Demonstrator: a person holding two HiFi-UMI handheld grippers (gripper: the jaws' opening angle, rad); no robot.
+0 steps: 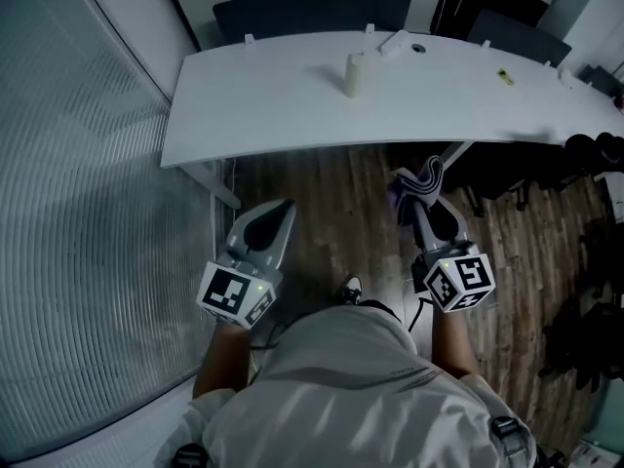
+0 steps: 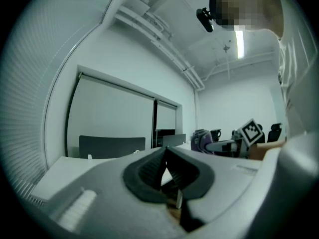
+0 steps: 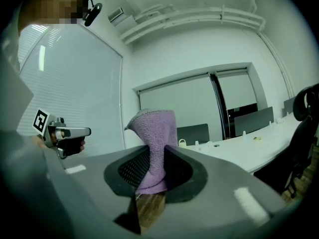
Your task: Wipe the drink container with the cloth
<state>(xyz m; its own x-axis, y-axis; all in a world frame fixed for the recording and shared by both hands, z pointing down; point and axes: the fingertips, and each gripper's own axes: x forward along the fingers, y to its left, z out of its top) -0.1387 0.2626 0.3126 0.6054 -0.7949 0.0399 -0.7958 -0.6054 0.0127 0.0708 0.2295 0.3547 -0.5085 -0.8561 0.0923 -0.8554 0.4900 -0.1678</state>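
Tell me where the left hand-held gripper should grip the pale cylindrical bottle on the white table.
Probably mid-body, approaching level from the near edge of the white table: the pale cylindrical bottle stands narrow, vertical and unobstructed, so jaws can straddle it.

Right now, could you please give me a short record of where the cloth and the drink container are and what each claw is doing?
left claw: shut, nothing between its jaws
right claw: shut on the purple cloth
drink container: upright on the white table, untouched
position: both claws short of the table's near edge, over the wooden floor
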